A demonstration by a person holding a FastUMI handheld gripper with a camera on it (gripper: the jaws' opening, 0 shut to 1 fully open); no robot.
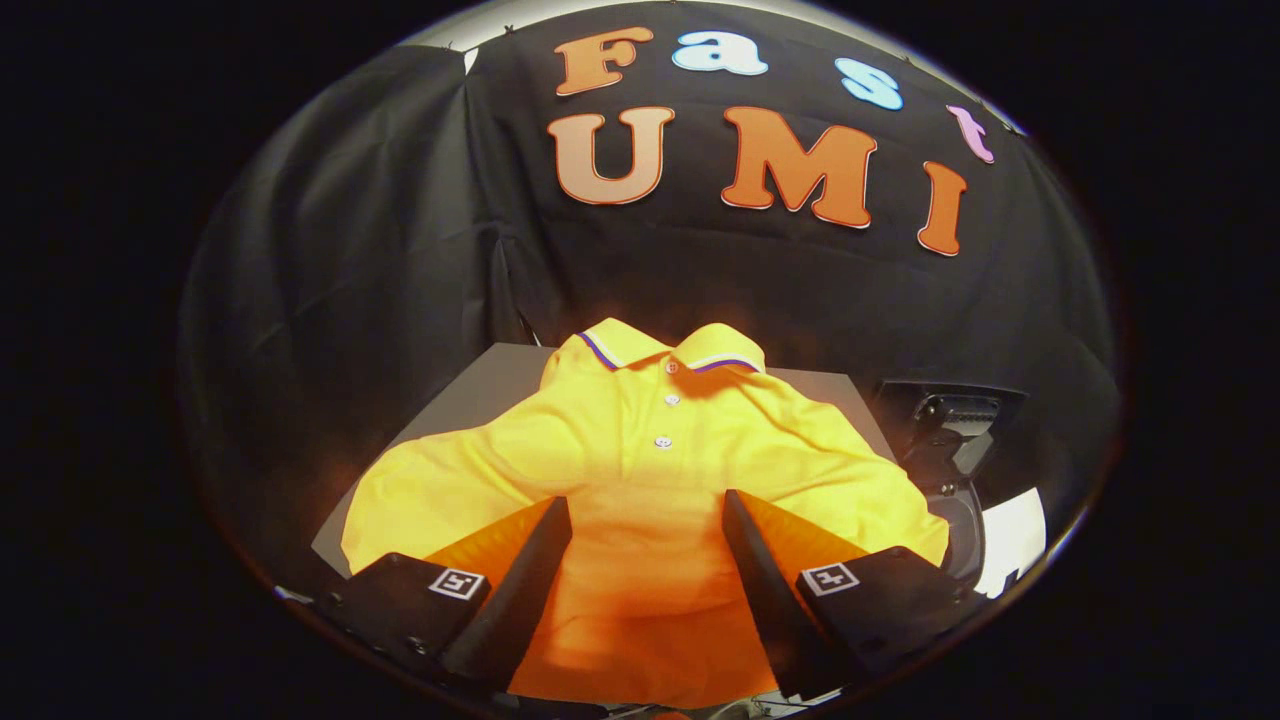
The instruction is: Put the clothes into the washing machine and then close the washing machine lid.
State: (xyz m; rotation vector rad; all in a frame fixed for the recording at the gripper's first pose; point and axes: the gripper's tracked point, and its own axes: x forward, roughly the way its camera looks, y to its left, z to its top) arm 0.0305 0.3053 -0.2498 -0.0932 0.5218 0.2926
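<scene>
Fingers [645, 515] spread wide over a soft yellow knit polo shirt [650, 450] lying on grey table [500, 375]

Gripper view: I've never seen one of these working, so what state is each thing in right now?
Yellow polo shirt: spread flat on the grey table, collar pointing away, buttons done up.
Grey table: the shirt covers most of it.
Gripper: fingers open, spread over the shirt's lower part, gripping nothing.
Washing machine: beside the table; lid state cannot be told.
</scene>
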